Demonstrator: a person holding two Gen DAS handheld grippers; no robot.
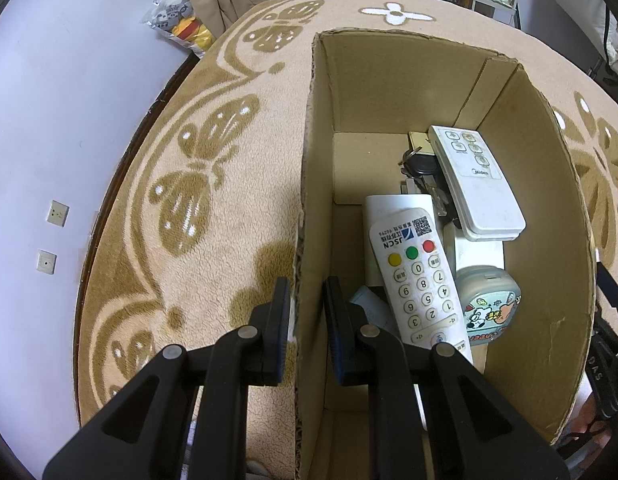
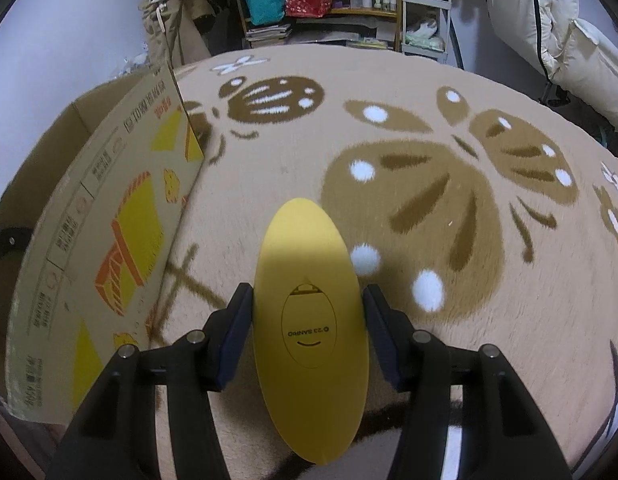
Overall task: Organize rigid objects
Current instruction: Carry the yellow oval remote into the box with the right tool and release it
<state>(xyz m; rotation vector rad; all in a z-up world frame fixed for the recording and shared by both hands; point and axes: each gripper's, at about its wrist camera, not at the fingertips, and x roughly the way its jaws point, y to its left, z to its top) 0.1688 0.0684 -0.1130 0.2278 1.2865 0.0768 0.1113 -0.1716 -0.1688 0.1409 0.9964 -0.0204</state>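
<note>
Here one cardboard box stands open on the beige blanket with brown butterfly patterns, and it holds two white remotes: a long one with red, green and yellow buttons above a number pad, lying along the box's near side, and a shorter one with a few square buttons toward the far right corner. Between them lies one bunch of keys with a black fob, and at the right wall sits one small rounded case printed with cartoon figures. The left gripper straddles the box's left wall, one finger outside and one inside, jaws slightly apart with the cardboard between them; whether they pinch it cannot be told. The right gripper has its jaws clamped on one yellow oval object, smooth and flat, with an oval panel bearing small lettering, held above the blanket just right of the box's printed outer wall.
</note>
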